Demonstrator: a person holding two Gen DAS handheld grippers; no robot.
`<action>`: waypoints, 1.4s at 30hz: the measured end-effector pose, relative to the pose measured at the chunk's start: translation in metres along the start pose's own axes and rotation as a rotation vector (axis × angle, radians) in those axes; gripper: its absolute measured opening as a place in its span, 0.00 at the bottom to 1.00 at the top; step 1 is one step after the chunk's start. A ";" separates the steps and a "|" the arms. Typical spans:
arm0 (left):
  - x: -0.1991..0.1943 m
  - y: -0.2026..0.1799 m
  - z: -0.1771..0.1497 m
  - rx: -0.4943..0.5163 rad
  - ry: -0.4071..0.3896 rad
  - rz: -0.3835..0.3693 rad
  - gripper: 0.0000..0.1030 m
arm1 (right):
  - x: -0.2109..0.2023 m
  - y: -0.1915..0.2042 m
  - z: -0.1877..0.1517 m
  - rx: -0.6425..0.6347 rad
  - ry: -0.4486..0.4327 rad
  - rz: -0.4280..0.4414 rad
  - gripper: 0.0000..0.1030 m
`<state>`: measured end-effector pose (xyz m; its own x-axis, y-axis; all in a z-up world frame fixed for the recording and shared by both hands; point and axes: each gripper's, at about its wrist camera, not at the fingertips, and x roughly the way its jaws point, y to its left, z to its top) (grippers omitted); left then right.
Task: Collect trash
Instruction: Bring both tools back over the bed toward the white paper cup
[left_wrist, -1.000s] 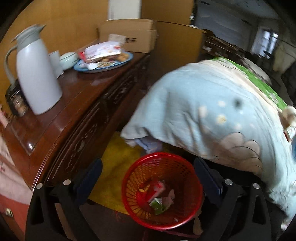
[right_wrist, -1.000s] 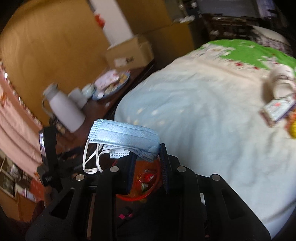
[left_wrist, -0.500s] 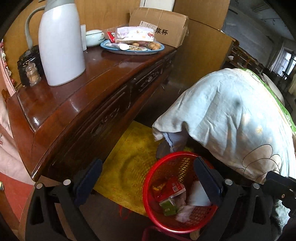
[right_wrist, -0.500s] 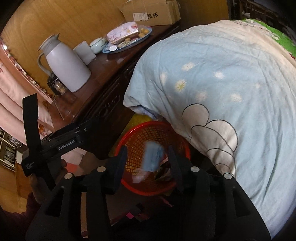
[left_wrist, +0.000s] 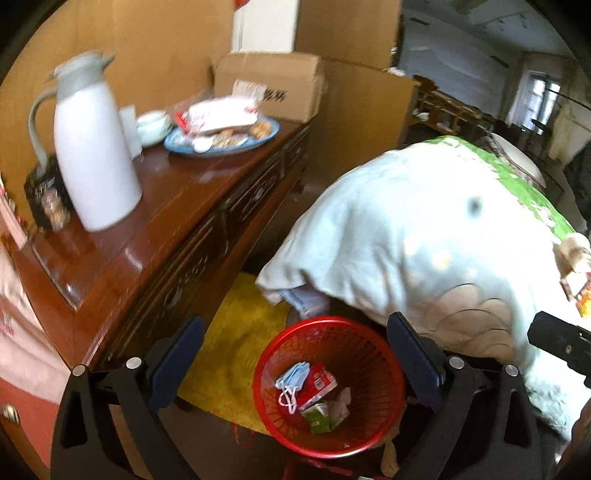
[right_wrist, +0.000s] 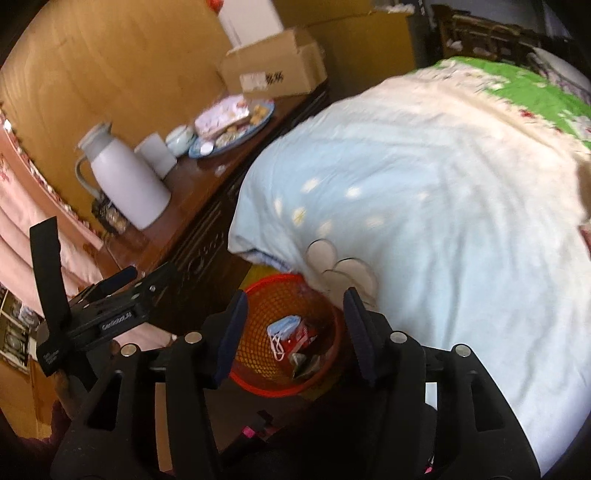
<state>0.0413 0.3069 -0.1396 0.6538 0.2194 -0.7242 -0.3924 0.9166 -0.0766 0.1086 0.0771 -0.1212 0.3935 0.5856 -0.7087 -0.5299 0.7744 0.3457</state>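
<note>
white thermos jug (left_wrist: 96, 162) parked on a dark wooden sideboard (left_wrist: 177, 229), blue plate of snacks (left_wrist: 221, 138) set further along, cardboard box (left_wrist: 269, 85) behind it, yellow mat (left_wrist: 236, 354) laid on the floor, pale blue quilt (right_wrist: 424, 206) draped over the bed

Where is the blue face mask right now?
The blue face mask lies inside the red basket on the floor beside the bed, resting against a red carton; both wrist views show it.

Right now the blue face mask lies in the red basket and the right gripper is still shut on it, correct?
Not quite. The blue face mask does lie in the red basket, but the right gripper is open with nothing between its jaws, which have just been opening; the right wrist view shows this.
</note>
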 end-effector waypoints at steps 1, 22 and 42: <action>-0.006 -0.006 0.001 0.015 -0.012 -0.003 0.94 | -0.009 -0.004 -0.001 0.007 -0.021 -0.003 0.54; -0.082 -0.245 -0.014 0.501 -0.210 -0.159 0.94 | -0.155 -0.153 -0.030 0.240 -0.335 -0.187 0.66; 0.010 -0.376 0.006 0.627 -0.062 -0.209 0.94 | -0.166 -0.321 -0.045 0.505 -0.335 -0.527 0.70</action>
<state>0.1992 -0.0333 -0.1146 0.7190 0.0172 -0.6948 0.1853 0.9588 0.2155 0.1796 -0.2797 -0.1420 0.7441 0.0915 -0.6618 0.1609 0.9369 0.3104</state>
